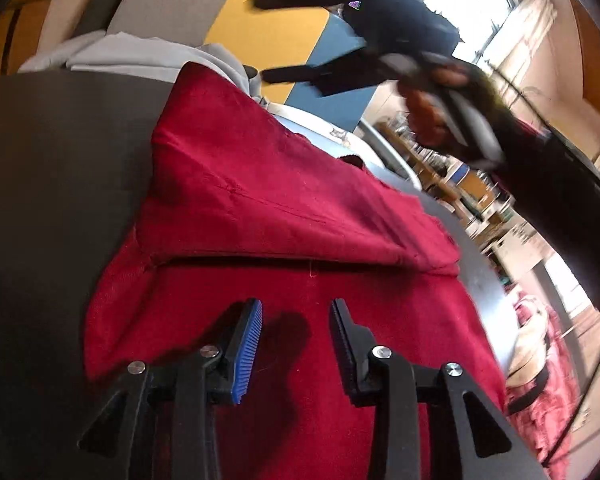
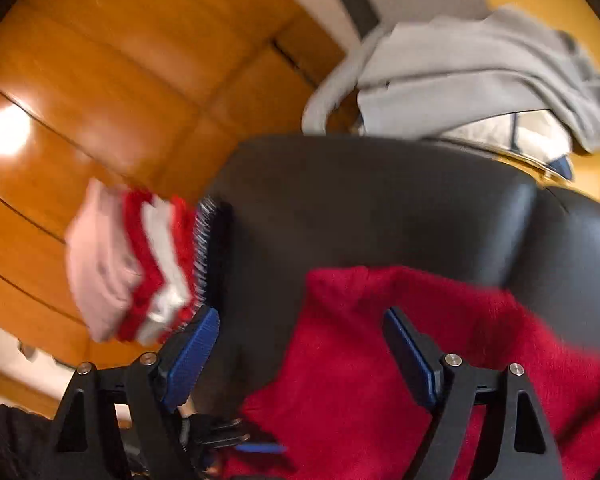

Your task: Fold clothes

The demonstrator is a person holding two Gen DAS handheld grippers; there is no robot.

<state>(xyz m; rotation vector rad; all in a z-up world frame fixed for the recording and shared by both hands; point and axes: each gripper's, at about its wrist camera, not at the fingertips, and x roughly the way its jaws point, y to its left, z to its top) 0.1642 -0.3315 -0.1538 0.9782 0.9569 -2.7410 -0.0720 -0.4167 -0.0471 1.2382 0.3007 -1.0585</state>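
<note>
Your red garment (image 1: 284, 216) lies on the dark table (image 1: 52, 184), one flap already folded over; more folds seem left. Your left gripper (image 1: 296, 320) hovers over its near edge, jaws apart, empty. Your right gripper (image 2: 300, 344) hangs above it, jaws wide, empty. Beyond the garment lie grey clothes (image 2: 472, 68).

I see a deep red garment (image 1: 284, 208) on a dark grey, almost black desk (image 1: 60, 160). Behind it lies a pale grey garment (image 2: 472, 60). At the desk's edge sits a stack of folded clothes (image 2: 140, 264) in pink, red and white bands. My tools' pads (image 2: 192, 352) are ribbed blue on black arms. The floor (image 2: 100, 80) is orange-brown wood.
</note>
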